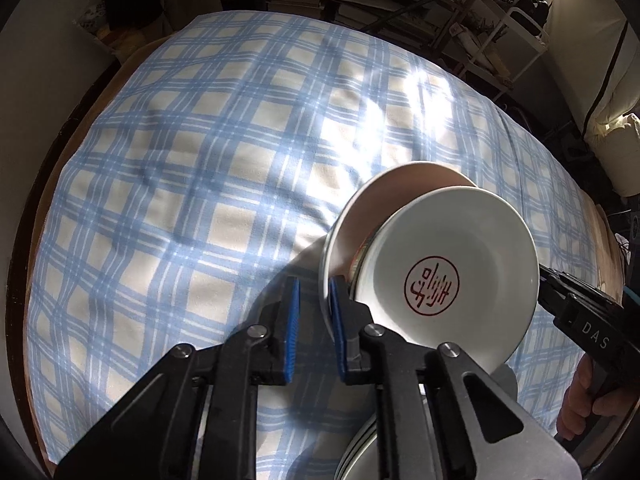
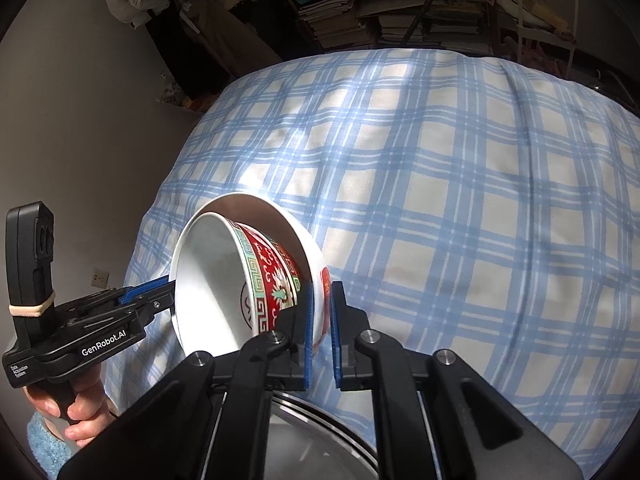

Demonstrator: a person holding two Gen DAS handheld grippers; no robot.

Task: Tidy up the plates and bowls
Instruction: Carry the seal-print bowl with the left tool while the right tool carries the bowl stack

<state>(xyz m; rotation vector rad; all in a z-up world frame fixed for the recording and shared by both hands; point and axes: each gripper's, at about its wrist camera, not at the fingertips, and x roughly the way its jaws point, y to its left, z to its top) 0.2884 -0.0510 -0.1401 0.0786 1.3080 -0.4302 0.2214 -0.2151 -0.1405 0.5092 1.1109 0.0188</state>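
Landmark: white bowl [image 2: 316, 264], held tilted on its side above the tablecloth [image 2: 460, 208].

Nearest, below the bowl: rims of stacked plates [image 1: 360, 452], glossy, round, partly hidden by the gripper bodies.

Right gripper [image 2: 320, 332]: black frame, ribbed blue pads; jaws narrowly parted and clamped on the bowl's white rim wall, one pad inside, one outside.

Left gripper [image 1: 314, 320]: same build; pads closed on the bowl's opposite rim edge.

Inside the bowl: a second bowl [image 2: 272, 276] nested, smooth glazed, outside red with a green key-pattern band and white motifs. From the left wrist view its white base shows a round red stamp [image 1: 432, 284].

Beyond the bowl: soft blue-and-cream plaid cloth, wrinkled, sunlit patches. Farther back: stacked books [image 2: 344, 12] on shelves.
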